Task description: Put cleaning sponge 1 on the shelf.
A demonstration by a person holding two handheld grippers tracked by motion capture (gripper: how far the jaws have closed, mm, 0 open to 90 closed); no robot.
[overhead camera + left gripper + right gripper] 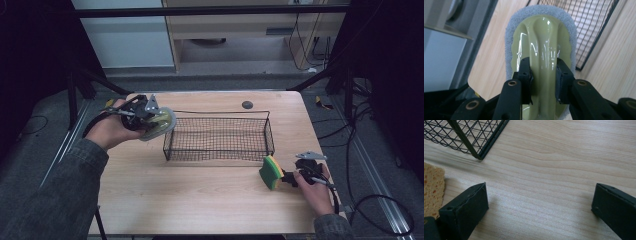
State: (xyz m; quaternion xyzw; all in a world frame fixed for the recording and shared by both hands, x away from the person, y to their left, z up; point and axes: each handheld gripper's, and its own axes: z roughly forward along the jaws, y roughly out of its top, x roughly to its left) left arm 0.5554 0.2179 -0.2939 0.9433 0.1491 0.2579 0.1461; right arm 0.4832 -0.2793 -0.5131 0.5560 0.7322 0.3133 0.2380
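Currently left gripper (543, 75) clamps scrubber handle (544, 50); right gripper (539, 202) released. Glossy ridge—may slip before wire basket (218, 131).

One bench (200, 200). One black wire basket (218, 137), at centre. One pale green scrubber with grey pad (161, 123), at 9 o'clock of the basket. One yellow-and-green sponge (271, 172), at 4 o'clock. Two handheld grippers: left gripper (150, 119), right gripper (285, 176).
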